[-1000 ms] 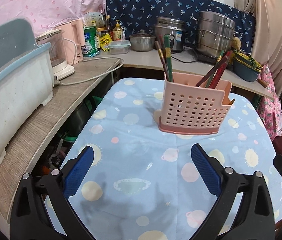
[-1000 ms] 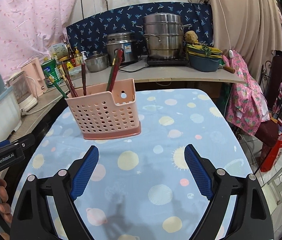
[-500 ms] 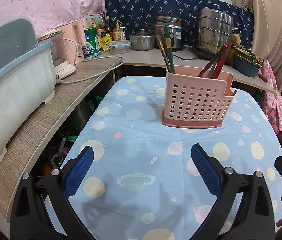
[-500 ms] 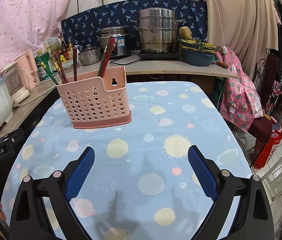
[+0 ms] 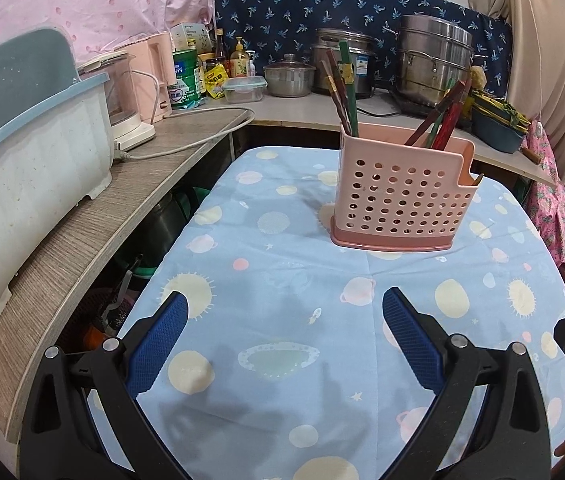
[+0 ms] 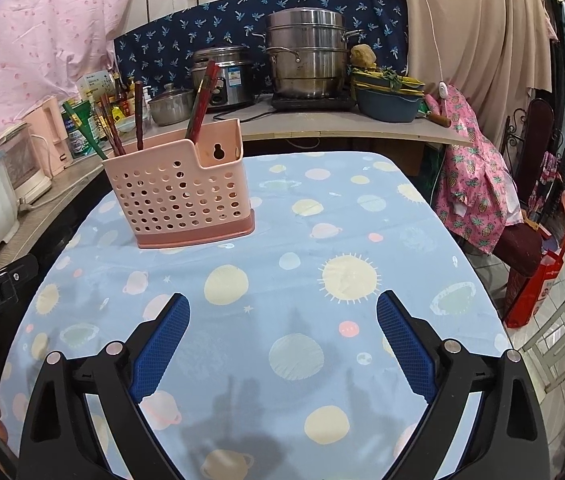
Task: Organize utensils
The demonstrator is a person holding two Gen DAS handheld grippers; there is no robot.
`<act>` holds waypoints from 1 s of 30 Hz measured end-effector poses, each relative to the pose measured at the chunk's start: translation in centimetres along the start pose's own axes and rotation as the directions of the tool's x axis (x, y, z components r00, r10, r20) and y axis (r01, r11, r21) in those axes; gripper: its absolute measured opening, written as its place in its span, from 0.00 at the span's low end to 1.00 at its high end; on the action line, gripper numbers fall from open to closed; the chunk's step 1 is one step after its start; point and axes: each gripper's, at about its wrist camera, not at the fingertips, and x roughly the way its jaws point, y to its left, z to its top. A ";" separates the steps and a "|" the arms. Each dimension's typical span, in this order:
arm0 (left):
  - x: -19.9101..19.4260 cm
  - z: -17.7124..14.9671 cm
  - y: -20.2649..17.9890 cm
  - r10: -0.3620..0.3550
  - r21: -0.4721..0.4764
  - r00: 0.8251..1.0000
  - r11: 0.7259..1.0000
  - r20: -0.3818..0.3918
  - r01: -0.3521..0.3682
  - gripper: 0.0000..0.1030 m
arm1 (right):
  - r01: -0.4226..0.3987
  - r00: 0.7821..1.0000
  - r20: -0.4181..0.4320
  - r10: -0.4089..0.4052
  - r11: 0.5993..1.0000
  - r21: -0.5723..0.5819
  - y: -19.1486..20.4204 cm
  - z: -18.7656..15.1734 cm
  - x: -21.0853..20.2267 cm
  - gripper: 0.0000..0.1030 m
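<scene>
- On the table with the blue planet-print cloth (image 5: 282,264), a pink holder with holes (image 5: 398,196) stands upright toward the far end, and all the chopsticks (image 5: 342,88) I can see are already standing in it, tips down, leaning outward.
- Left gripper (image 5: 282,340): fingers wide apart, nothing between them, just cloth. Right gripper (image 6: 282,340): same deal, spread wide and empty.
- Key bit: the holder sits ahead of both grippers, well apart from either. From the left one it's up and to the right; from the right one it's up and to the left. So it's roughly between the two, and I can't honestly say which hand is nearer.
- The chopsticks' long axis runs mostly upright, so I'd guess any grab would come from above, at the handle ends.
- Nothing on the cloth blocks the path to the holder.
- Around it: a big white-and-blue bin (image 5: 22,168) on the side counter, pots (image 6: 306,56) and bottles on the back counter, well clear.
- No loose utensils visible on the table, so looks about done to me.
</scene>
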 end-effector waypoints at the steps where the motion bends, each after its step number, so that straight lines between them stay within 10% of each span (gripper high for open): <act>1: 0.1 0.0 0.0 0.001 0.001 1.000 1.000 -0.002 -0.001 0.91 | 0.000 1.000 -0.001 0.000 1.000 0.000 0.0 0.0 0.0 0.88; 30: 1.2 -0.4 -0.2 0.003 0.000 1.000 1.000 -0.031 -0.003 0.91 | 0.006 1.000 -0.011 -0.006 1.000 0.007 -0.4 -0.2 0.9 0.88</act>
